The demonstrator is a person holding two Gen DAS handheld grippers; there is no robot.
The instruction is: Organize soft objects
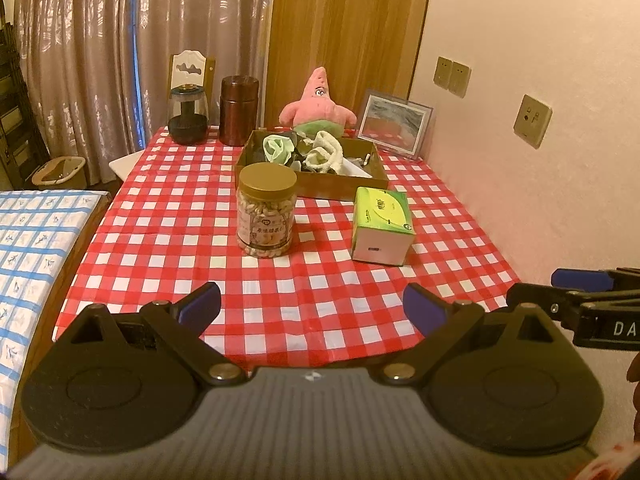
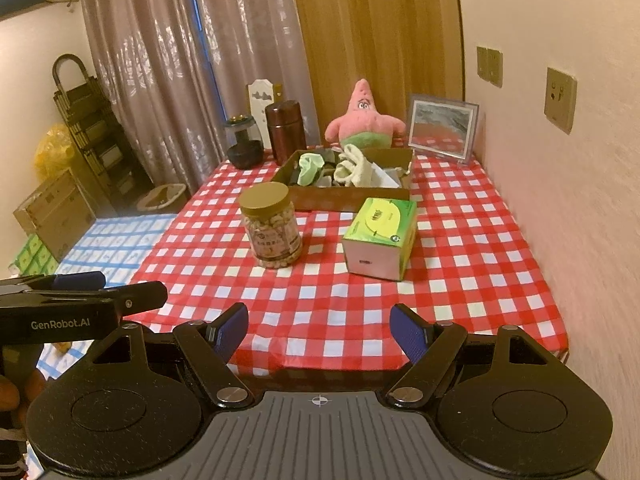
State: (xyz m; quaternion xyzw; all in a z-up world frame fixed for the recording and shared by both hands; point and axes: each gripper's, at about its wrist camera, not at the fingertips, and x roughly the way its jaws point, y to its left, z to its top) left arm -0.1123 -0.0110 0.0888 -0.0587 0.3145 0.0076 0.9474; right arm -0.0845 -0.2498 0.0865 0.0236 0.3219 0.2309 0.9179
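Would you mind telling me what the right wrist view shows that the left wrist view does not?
Only the right wrist view shows the yellow bag, the cardboard box and the black rack on the floor at left. Only the left wrist view shows the white ledge by the table's far left corner. Both show the jar, tissue box, tray of cloths, pink plush, picture frame, and both grippers, left and right, open and empty.

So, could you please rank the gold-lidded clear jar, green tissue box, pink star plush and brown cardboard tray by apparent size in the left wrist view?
1. Brown cardboard tray
2. Green tissue box and gold-lidded clear jar: too alike
3. Pink star plush, though farthest away
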